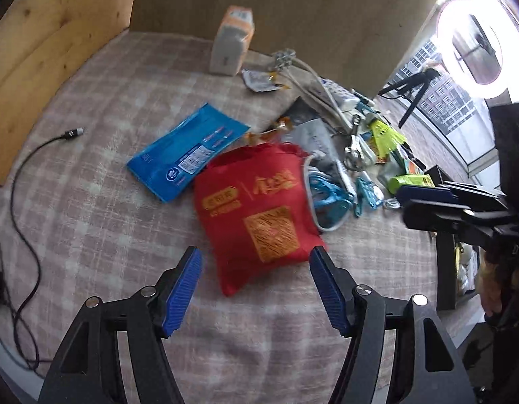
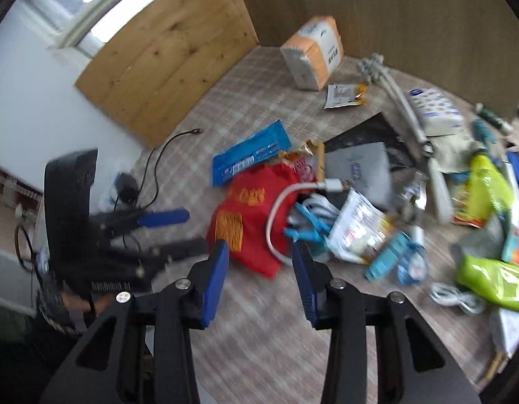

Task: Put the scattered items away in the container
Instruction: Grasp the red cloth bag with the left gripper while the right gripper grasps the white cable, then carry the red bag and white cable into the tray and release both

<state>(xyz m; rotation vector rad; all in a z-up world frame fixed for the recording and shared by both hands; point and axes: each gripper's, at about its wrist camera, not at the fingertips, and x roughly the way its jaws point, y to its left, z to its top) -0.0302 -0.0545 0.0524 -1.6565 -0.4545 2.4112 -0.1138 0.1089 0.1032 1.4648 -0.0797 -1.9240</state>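
Red fabric bag (image 1: 256,208): soft, crumpled cloth printed with gold characters and a gold square, seen at frame centre on the checked pinkish tablecloth (image 1: 108,208), its mouth gaping toward the clutter at right. White and blue cables (image 2: 303,215) are seen spilling from that mouth. Nearest, the left gripper (image 1: 256,262) is held spread wide, ribbed blue pads either side of the bag's lower corner, nothing pinched. The right gripper (image 2: 259,256) is held part-open over the bag's edge; contact cannot be told through the blur. Just beyond, a flat glossy blue packet (image 1: 188,158) is noted, one corner tucked behind the bag. Farther right, mixed small items: a yellow-green pouch (image 2: 484,185), a grey sleeve (image 2: 360,168). Farthest, a boxy orange-and-white tissue pack (image 1: 232,42) is seen against brown board walls.
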